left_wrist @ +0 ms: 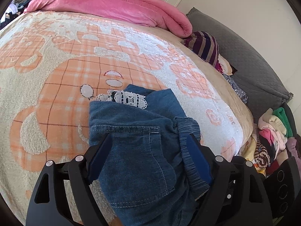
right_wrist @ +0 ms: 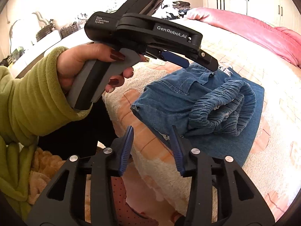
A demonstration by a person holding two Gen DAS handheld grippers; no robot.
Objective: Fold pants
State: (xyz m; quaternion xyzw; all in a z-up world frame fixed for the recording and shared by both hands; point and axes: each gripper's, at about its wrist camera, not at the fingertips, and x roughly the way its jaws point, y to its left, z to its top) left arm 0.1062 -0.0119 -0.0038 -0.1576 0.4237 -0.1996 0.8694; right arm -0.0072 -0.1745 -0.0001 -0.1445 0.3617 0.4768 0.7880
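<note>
The blue denim pants (left_wrist: 143,143) lie folded into a small bundle near the bed's front edge, elastic waistband (left_wrist: 190,150) on the right and white lace trim (left_wrist: 129,98) at the far end. My left gripper (left_wrist: 150,137) is open, its jaws straddling the bundle just above it. In the right wrist view the pants (right_wrist: 197,101) lie ahead with the waistband (right_wrist: 225,105) bunched on top. My right gripper (right_wrist: 152,130) is open and empty at the bundle's near corner. The left gripper (right_wrist: 203,64) hovers over the far side, held by a hand.
The bed is covered by an orange-and-white fleece blanket (left_wrist: 75,66). A pink duvet (left_wrist: 116,5) lies along its far side. A striped cloth (left_wrist: 205,47) and a grey quilted pad (left_wrist: 250,66) are at the right. A pile of clothes (left_wrist: 270,135) sits beside the bed.
</note>
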